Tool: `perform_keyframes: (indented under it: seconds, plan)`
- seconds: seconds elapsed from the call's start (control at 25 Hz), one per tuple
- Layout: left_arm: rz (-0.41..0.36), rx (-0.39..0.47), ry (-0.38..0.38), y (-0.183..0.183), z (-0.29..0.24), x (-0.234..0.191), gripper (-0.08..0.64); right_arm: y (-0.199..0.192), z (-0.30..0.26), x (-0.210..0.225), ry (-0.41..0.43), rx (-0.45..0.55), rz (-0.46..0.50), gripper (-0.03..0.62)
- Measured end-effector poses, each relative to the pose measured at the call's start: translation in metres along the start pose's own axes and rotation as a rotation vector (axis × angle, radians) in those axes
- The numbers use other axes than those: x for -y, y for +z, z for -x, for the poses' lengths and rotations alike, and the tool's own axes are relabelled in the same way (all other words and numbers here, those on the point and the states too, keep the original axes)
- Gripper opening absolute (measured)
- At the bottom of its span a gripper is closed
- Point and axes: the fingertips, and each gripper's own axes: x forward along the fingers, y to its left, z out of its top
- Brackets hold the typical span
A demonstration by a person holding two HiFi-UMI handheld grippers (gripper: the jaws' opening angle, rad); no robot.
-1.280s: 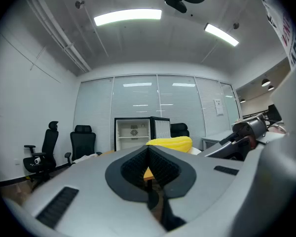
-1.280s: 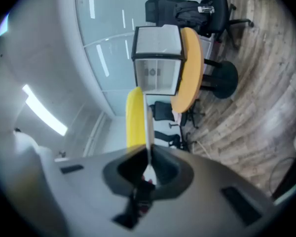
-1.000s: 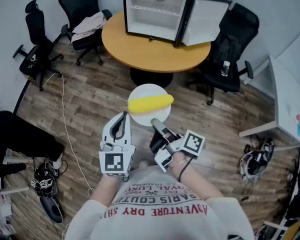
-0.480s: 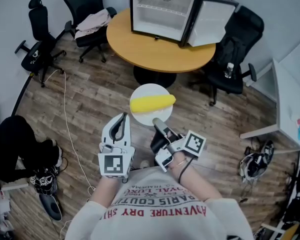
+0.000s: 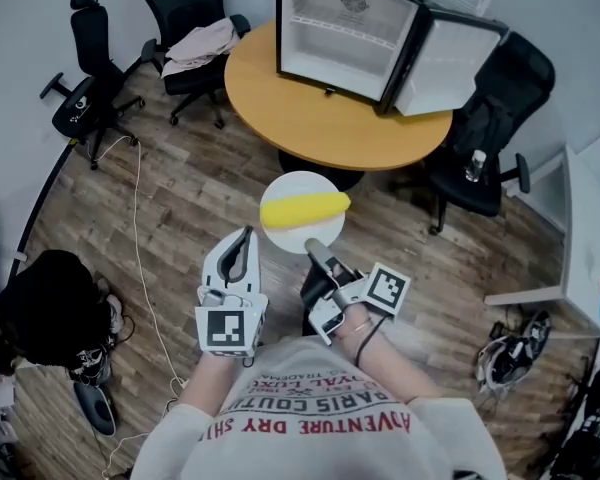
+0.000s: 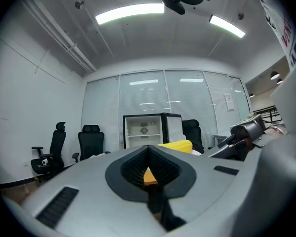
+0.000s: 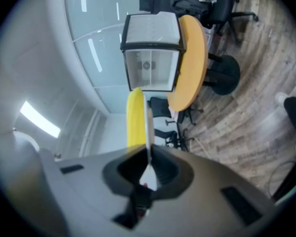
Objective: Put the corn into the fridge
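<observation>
Right tool (image 5: 316, 247) narrow, clamped on the near rim of a white plate (image 5: 298, 180); plate held level out in front of the person, above the wood floor (image 5: 180, 208). Corn (image 5: 305, 209) lies across the plate, long axis left-right, not touched by either tool. Left tool (image 5: 242, 240) closed up, nothing between its pads, just left of the plate's near edge and apart from it. Fridge (image 5: 345, 33) stands on the far side of the round desk (image 5: 310, 118), door (image 5: 450, 63) swung open to the right, shelves bare. Corn well apart from the fridge, nearer the person. Black office chairs at far left (image 5: 195, 28) and right (image 5: 490, 138) of the desk.
</observation>
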Motion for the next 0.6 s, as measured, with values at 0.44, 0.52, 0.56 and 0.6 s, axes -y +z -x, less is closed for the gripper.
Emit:
perform_keyframes:
  seconds: [0.44,0.52,0.56,0.6]
  plan:
    - [0.000,0.031,0.059,0.017,-0.157,-0.003,0.025,0.143,-0.084,-0.025,0.020,-0.047,0.049,0.040]
    - [0.000,0.036,0.063,0.020,-0.183,-0.001,0.025,0.167,-0.095,-0.027,0.020,-0.052,0.052,0.038]
    - [-0.001,0.034,0.063,0.021,-0.194,0.000,0.025,0.178,-0.100,-0.029,0.018,-0.053,0.051,0.040]
    - [-0.003,0.030,0.062,0.022,-0.205,0.000,0.025,0.189,-0.106,-0.030,0.016,-0.051,0.052,0.040]
